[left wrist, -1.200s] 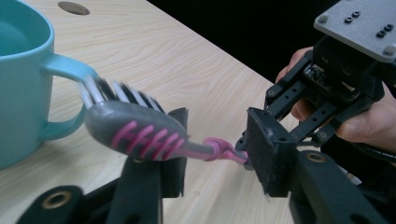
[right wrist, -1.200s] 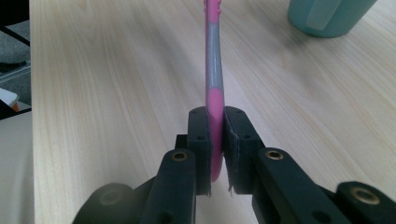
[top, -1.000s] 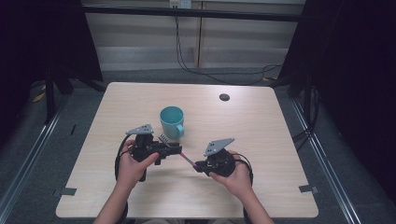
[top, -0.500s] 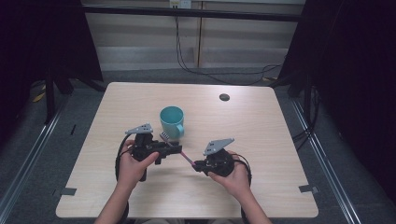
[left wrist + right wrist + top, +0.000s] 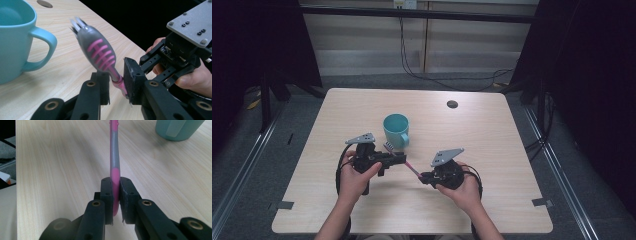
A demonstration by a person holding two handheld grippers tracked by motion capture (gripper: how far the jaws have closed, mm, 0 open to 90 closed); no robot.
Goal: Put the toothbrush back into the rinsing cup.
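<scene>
Pale wooden table, dark surrounds. Item: pink-and-grey toothbrush, held above the tabletop between both tools, head near a teal mug. Right gripper: clenched on the handle end. Left gripper: jaws parted either side of the neck, not gripping. Risk: closing off-centre could twist or flick the brush loose; the mug handle stands near enough to knock. Small dark disc well apart.

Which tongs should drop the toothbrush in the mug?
Probably left. The left tongs straddle the toothbrush neck without clamping it, head end nearest the mug. The right tongs clamp the handle tail, farther away.
</scene>
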